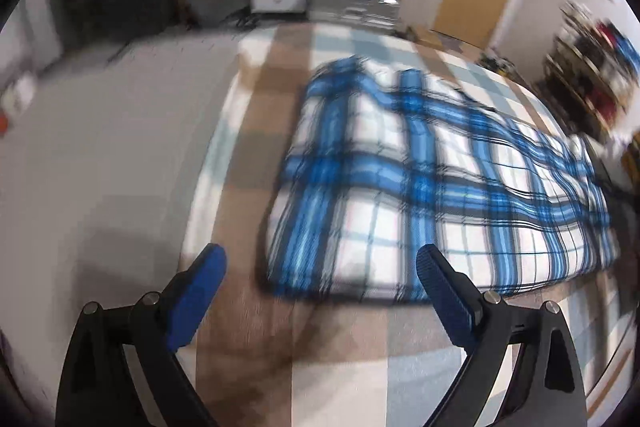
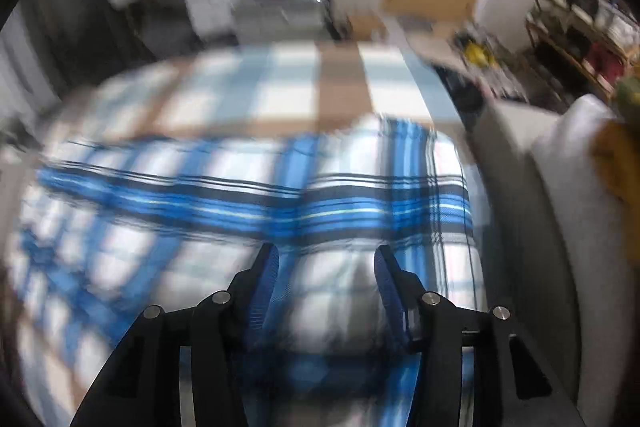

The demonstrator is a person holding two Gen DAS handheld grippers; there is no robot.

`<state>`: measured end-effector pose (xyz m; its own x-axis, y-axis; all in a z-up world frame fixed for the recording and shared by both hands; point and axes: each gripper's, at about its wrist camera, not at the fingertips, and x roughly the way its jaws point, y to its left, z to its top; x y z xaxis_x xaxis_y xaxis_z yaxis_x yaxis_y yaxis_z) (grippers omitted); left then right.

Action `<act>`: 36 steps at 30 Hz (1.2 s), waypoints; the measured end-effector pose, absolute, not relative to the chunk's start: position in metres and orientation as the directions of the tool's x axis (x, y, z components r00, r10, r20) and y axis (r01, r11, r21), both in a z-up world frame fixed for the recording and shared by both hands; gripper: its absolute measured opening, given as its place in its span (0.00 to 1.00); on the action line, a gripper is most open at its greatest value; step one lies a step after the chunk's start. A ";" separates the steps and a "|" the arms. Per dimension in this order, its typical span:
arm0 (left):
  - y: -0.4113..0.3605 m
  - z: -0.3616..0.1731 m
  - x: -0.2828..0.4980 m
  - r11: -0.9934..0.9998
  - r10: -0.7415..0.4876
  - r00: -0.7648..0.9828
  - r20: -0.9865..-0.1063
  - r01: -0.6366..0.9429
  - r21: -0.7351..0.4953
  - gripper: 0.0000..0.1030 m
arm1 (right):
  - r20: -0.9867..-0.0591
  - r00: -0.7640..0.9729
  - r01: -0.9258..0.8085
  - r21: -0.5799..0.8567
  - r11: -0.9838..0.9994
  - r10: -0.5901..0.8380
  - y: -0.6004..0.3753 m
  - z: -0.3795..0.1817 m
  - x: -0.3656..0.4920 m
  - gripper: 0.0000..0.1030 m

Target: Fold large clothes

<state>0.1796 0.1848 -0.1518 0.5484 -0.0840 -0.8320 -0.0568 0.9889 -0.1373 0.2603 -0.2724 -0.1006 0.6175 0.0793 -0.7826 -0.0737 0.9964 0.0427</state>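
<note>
The plaid garment (image 1: 436,183), blue and white, lies spread on a checked bed cover (image 1: 260,99), filling the centre and the 3 o'clock side of the left wrist view and running across the middle of the right wrist view, already lying as a rough rectangle with a crease toward 12 o'clock. The left hand-held gripper (image 1: 320,279) stands wide open and empty over the cloth's near edge, at about 6 o'clock of the garment. The right hand-held gripper (image 2: 326,283) is partly open above the cloth; the cloth shows between its fingers, but blur hides whether the pads press it, so a hold cannot be told. The likely trouble is uneven pinching: if one gripper takes a single layer and the other takes two, the fold would skew or the lower layer would drag and bunch. A pinch that catches the bed cover too would lift it with the garment. Near the bed's edge at 3 o'clock in the right view, the cloth could slide toward the sofa (image 2: 560,227).
</note>
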 end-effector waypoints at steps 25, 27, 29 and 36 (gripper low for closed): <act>0.178 -0.183 0.206 0.842 -0.334 0.547 -0.768 -0.192 -0.503 0.91 | -0.761 0.626 0.349 0.469 0.811 0.171 -0.338 -0.146 0.167 0.83; 0.175 -0.182 0.210 0.856 -0.285 0.564 -0.775 -0.214 -0.471 0.79 | -0.743 0.654 0.361 0.471 0.805 0.142 -0.339 -0.145 0.173 0.79; 0.171 -0.182 0.215 0.884 -0.207 0.576 -0.791 -0.237 -0.403 0.61 | -0.743 0.663 0.349 0.418 0.839 0.094 -0.334 -0.149 0.179 0.53; 0.179 -0.187 0.215 0.881 -0.143 0.588 -0.796 -0.290 -0.373 0.14 | -0.626 0.780 0.214 0.295 0.931 0.020 -0.314 -0.132 0.172 0.07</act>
<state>0.2150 0.1791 -0.1873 0.5884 -0.1434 -0.7957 -0.2898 0.8814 -0.3731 0.1715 -0.3139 -0.1322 0.7798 0.0196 -0.6257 0.2137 0.9312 0.2954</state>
